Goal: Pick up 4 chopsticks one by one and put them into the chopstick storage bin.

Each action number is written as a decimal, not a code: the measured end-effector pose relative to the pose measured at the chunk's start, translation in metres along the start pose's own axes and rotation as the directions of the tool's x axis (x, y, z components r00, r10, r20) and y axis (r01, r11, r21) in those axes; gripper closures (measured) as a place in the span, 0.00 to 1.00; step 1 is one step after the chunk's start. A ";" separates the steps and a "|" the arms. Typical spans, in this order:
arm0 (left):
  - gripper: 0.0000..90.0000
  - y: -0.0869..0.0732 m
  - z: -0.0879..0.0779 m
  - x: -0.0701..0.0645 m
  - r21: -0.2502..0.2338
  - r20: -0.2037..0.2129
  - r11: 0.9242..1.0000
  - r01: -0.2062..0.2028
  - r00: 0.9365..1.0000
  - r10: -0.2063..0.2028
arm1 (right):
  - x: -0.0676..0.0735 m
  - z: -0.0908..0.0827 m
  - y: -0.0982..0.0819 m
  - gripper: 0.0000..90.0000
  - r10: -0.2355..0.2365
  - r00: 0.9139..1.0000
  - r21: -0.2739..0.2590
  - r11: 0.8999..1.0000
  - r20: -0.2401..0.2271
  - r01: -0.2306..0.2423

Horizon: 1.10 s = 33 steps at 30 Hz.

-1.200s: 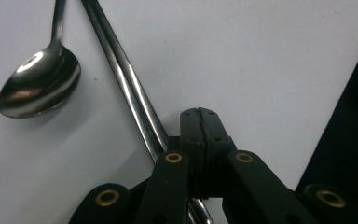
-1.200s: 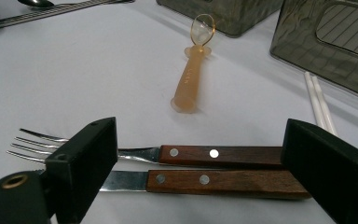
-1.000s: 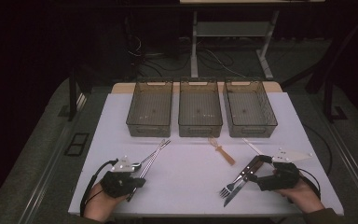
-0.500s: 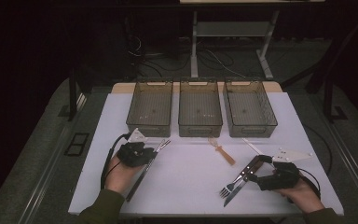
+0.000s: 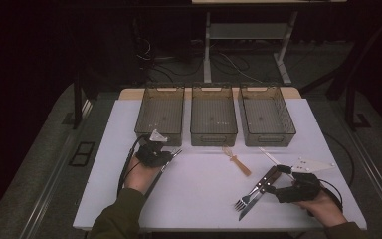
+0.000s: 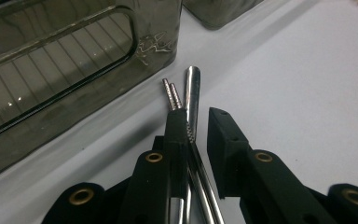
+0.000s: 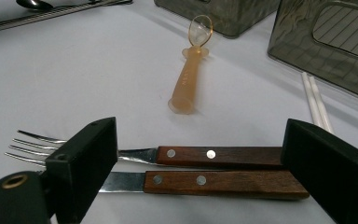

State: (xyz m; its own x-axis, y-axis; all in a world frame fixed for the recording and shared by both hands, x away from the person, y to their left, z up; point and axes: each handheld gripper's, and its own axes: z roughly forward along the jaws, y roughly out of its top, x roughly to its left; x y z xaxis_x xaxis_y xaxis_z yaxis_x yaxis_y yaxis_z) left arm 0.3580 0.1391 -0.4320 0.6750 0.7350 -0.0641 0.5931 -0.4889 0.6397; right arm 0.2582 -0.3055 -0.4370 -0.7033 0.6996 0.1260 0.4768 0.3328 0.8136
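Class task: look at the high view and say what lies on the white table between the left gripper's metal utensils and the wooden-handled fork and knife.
The orange plastic spoon, seen in the high view.

Metal chopsticks (image 6: 173, 95) and steel utensil handle (image 6: 192, 100): slim, shiny, lying bundled on white table, ends fanned slightly, just beside the left smoky bin's front wall.

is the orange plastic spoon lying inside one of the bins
No, the orange plastic spoon lies on the white table, in front of the middle bin and outside it.
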 end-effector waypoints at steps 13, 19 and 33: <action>0.89 -0.002 0.003 0.001 0.015 0.005 1.000 -0.007 1.000 0.007 | 0.000 0.000 0.000 0.12 -0.002 1.000 0.002 1.000 0.000 0.002; 0.91 -0.001 0.002 -0.005 0.012 0.015 0.999 -0.030 0.999 0.030 | 0.000 0.000 0.000 0.12 -0.005 1.000 0.002 1.000 -0.001 0.005; 0.91 0.002 0.012 -0.022 0.029 0.082 0.995 -0.092 0.993 0.089 | 0.000 0.000 0.000 0.12 -0.008 1.000 0.002 1.000 -0.001 0.008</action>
State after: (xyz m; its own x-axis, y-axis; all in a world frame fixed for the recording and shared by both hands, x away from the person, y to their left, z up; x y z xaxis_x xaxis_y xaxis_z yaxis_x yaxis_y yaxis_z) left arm 0.3495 0.1165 -0.4387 0.7591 0.6472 -0.0697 0.5412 -0.5680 0.6200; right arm 0.2580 -0.3050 -0.4370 -0.7074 0.6966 0.1199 0.4724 0.3398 0.8133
